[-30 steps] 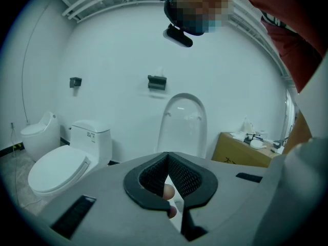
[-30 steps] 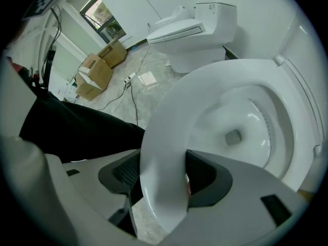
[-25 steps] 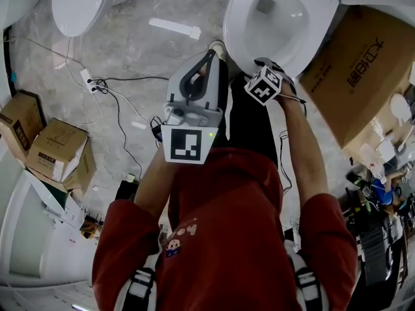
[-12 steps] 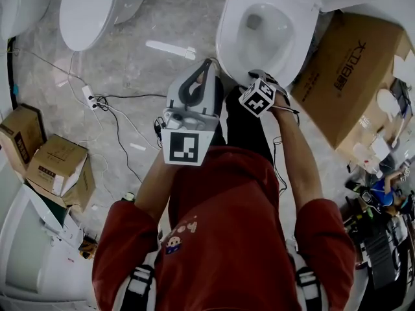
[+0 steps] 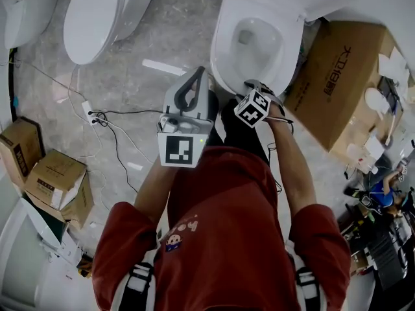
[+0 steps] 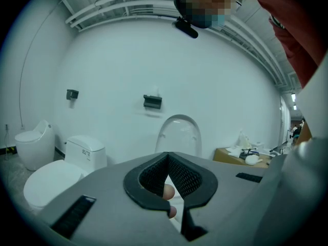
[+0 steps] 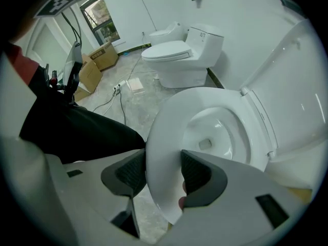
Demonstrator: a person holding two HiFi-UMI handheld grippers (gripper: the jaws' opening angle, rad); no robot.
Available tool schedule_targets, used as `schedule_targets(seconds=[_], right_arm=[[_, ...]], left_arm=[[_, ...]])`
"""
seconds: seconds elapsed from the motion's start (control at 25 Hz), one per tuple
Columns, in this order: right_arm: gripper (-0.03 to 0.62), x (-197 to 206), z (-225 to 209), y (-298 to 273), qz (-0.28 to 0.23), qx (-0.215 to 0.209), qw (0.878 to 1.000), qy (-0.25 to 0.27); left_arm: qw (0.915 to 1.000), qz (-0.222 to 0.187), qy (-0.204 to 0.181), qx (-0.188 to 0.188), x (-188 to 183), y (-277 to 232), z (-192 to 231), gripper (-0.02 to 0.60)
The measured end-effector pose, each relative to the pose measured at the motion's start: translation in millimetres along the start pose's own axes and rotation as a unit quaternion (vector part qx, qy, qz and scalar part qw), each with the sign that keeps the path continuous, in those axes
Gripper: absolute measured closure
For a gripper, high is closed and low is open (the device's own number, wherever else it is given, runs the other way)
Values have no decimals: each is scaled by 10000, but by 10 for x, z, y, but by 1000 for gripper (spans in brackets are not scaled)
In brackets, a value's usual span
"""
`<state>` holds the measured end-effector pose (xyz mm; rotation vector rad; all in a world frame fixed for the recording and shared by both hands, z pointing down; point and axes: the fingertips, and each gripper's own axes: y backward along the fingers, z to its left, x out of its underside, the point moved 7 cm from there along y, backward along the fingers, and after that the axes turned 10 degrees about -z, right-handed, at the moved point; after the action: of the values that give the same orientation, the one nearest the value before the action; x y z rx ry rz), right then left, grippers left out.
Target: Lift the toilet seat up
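— Why do the right tongs [image 7: 163,172] take the seat [image 7: 161,132] at its front rim, over the bowl [image 7: 218,129]?
— Leverage, I'd say. They've just been closing and now clamp it. Left tongs [image 6: 167,158]: together, empty, aside.

And there it was: the toilet bowl [image 5: 259,41] sat top centre of the head view, the toilet seat [image 5: 222,50] over it. The seat's near rim was between the jaws of the right gripper [image 5: 249,86], which had just been closing and touched it on both sides. The left gripper [image 5: 198,73] hung just left of that, over the floor [image 5: 149,37]. A big carton [image 5: 337,76] lay right of the bowl. A second toilet [image 5: 94,18] stood upper left, with two small cartons [image 5: 58,173] at the left edge.
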<state>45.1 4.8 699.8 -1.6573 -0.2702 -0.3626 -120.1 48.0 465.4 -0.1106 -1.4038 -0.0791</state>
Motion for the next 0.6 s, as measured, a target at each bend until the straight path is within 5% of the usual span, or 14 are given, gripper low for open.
schedule_targets(seconds=[0.6], right_arm=[[412,-219,59,348,54,565,9965,612]], left_arm=[[9989,-415,-36,203,-332,-65,-24,574]])
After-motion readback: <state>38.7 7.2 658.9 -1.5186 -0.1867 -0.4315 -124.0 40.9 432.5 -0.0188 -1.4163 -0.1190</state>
